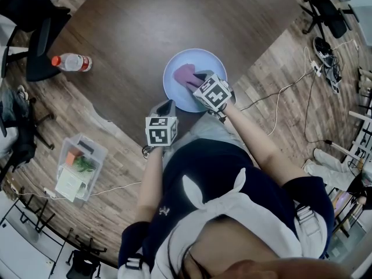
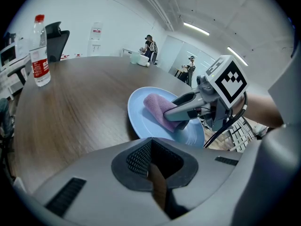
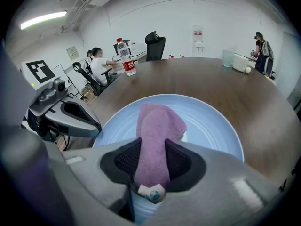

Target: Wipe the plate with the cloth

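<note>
Right tool [image 3: 151,161] clamps the cloth [image 3: 157,124] lying on the plate [image 3: 214,126]; left tool [image 2: 151,155] closed.

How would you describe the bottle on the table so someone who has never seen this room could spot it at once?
Start with the large dark brown wooden table. Away from the round pale blue plate and purple terry cloth, near the table's left edge in the head view, stands a clear plastic bottle. Its red cap and red label set it apart.
</note>
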The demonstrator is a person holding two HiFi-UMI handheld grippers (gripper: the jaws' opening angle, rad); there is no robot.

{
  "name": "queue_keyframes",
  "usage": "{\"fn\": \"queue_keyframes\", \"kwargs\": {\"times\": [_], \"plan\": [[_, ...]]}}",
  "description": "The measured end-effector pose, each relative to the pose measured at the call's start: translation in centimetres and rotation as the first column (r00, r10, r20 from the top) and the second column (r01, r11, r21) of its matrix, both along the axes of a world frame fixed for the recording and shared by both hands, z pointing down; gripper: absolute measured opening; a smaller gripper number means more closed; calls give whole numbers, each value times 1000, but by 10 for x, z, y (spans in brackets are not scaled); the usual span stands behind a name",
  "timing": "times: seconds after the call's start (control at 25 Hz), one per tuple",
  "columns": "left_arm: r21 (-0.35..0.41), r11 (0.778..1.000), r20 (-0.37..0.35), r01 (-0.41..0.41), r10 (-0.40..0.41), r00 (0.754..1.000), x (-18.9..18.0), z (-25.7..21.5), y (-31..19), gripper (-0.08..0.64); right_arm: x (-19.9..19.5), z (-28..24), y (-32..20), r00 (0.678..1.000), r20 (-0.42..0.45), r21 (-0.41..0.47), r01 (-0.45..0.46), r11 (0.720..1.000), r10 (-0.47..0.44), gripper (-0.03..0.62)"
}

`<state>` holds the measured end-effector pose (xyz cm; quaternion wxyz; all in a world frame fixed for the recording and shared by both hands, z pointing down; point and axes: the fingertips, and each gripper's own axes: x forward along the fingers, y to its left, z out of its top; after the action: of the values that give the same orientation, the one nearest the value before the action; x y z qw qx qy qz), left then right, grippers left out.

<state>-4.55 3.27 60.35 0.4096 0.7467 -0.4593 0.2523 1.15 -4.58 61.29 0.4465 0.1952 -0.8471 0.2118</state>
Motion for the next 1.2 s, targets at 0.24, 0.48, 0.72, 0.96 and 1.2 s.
{"fn": "queue_keyframes", "kwargs": {"times": [0.24,0.48,0.72,0.96,1.2], "plan": [[1,1000,-1,-3,3,1000,0,0,-1,6,9,0,-9,1000,-17,2,-19,1000,19,138],[2,1000,2,-3,3,1000,0,1,2,6,20,2,-16,998,-33,10,-46,999,46,138],[5,1000,1,-3,3,1000,2,1,3,6,31,5,-24,996,-59,27,-64,998,66,139],[3,1000,-3,0,0,1000,-1,1,0,6,38,7,-34,993,-80,32,-80,996,82,140],[3,1000,-4,-2,2,1000,-1,0,1,6,45,3,-39,991,-91,41,-92,995,96,140]]}}
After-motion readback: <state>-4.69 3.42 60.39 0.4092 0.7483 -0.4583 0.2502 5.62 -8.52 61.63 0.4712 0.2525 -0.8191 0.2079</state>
